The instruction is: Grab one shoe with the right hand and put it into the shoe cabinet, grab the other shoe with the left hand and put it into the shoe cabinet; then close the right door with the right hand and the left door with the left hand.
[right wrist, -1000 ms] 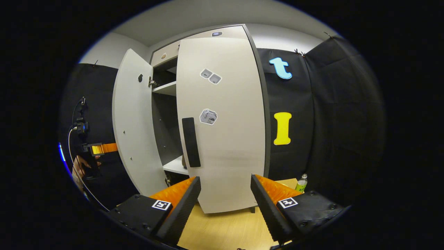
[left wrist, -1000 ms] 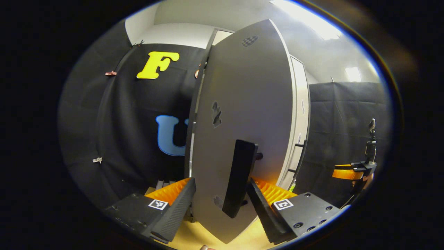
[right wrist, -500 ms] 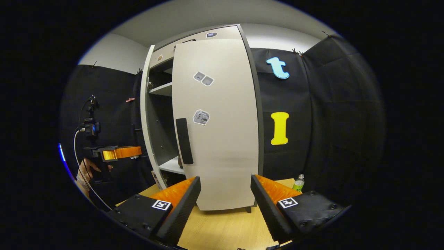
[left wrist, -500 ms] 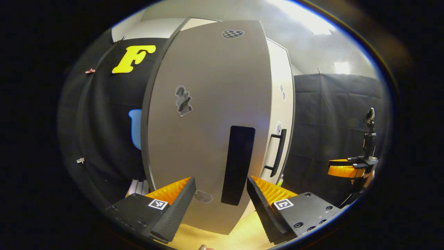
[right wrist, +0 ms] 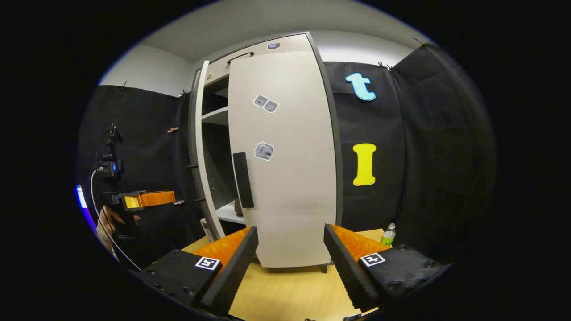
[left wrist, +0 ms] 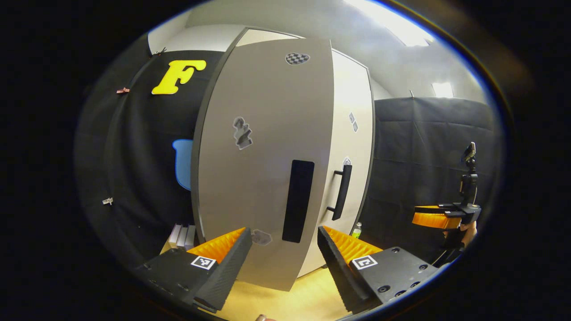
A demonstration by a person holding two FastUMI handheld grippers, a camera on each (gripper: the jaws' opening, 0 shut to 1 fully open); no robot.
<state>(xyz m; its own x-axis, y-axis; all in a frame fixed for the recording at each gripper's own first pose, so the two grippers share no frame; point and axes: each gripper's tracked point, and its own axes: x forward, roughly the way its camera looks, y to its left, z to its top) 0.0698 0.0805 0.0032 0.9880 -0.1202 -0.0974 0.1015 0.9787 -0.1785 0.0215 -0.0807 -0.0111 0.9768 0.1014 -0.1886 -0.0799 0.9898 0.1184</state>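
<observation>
Both the left gripper (left wrist: 284, 249) and right gripper (right wrist: 291, 249) hang with jaws apart and empty before the shoe cabinet (right wrist: 285, 49), whose right door (right wrist: 290, 178) looks closed while the left door (right wrist: 199, 151) stands ajar, likely the last step.

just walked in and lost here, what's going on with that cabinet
A person holds a claw in each hand in front of a tall shoe cabinet. The right door looks closed. The left door is nearly shut, with a gap still showing in the right gripper view. The left claw is open just in front of that door, not gripping it. The right claw is open too, holding nothing.
</observation>
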